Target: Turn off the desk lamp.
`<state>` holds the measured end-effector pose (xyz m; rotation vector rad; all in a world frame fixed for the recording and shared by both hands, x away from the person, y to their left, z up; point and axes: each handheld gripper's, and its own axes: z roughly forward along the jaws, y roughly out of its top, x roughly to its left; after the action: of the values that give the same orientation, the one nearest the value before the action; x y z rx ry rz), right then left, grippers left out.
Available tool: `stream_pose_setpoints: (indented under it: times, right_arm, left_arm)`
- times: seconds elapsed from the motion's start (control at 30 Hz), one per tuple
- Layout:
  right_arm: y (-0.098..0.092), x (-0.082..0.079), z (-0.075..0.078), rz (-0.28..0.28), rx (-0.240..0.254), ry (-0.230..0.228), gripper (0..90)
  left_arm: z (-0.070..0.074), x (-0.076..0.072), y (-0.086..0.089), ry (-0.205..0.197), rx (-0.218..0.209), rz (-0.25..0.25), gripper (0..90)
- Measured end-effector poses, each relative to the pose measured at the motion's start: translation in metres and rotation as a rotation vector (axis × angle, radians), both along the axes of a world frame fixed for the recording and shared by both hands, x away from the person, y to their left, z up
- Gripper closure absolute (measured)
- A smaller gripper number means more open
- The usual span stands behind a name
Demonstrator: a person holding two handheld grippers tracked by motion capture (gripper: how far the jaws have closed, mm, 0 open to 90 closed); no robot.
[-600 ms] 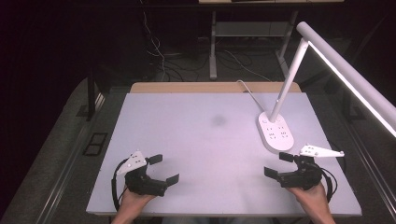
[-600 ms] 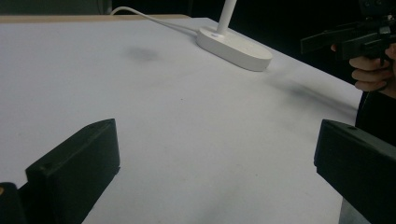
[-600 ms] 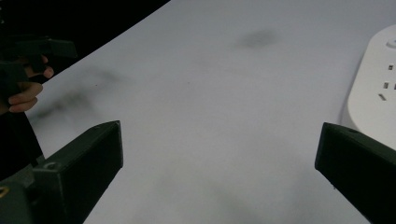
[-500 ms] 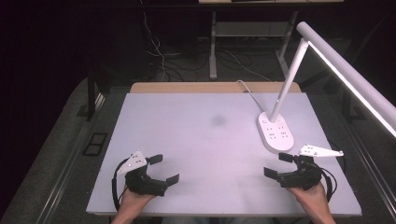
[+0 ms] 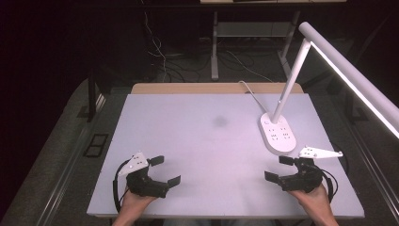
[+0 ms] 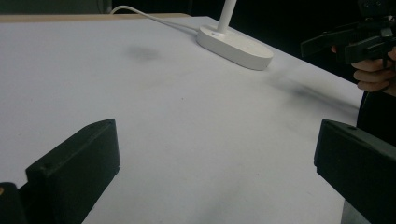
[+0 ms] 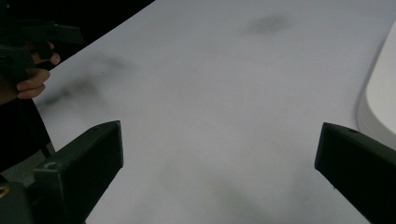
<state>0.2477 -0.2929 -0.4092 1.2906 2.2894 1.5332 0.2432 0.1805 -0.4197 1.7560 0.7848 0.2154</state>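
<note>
A: Big white table [image 5: 202, 155] under the high view, wide and bare across the middle, one faint grey smudge [image 5: 219, 121] toward the far side.

B: Same smudge [image 6: 142, 52] in the left gripper view, up near the top, well clear of everything.

A: Next in size, the lamp [image 5: 278, 134]. Oval base flat on the table at the far right, stem slanting up, long bar glowing off toward the right edge.

B: Cord [image 5: 251, 92] trailing from the base toward the far edge. Base [image 6: 233, 43] also up ahead in the left gripper view, and a white curve of it [image 7: 380, 105] at the right border of the right gripper view.

A: Now the grippers. Left gripper [image 5: 163, 170] low at the near left corner, held from below by a hand [image 5: 134, 203], jaws spread wide, nothing between them.

B: Confirmed up close: left gripper [image 6: 215, 163], two black jaws far apart, only bare table in the gap.

A: Right gripper [image 5: 279, 168] at the near right, just in front of the lamp base, not touching it. Jaws wide apart too, empty.

B: Same up close: right gripper [image 7: 219, 158], plain white table between the jaws, lamp base just beside the right-hand one.

A: Both grippers well apart from each other, each pointing in toward the middle of the table.
</note>
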Motion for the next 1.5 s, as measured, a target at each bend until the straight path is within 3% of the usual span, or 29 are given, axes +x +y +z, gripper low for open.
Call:
stream_pose_setpoints:
  times: [0.77,1.5]
  right_arm:
    - [-0.004,0.008,0.01,-0.001,-0.028,0.024,1.1]
    - [-0.013,0.036,0.028,0.006,-0.073,0.043,1.1]
  left_arm:
    - [-0.003,0.005,-0.003,0.006,0.022,-0.022,0.0]
    - [-0.003,0.005,-0.002,0.012,0.026,-0.016,0.0]
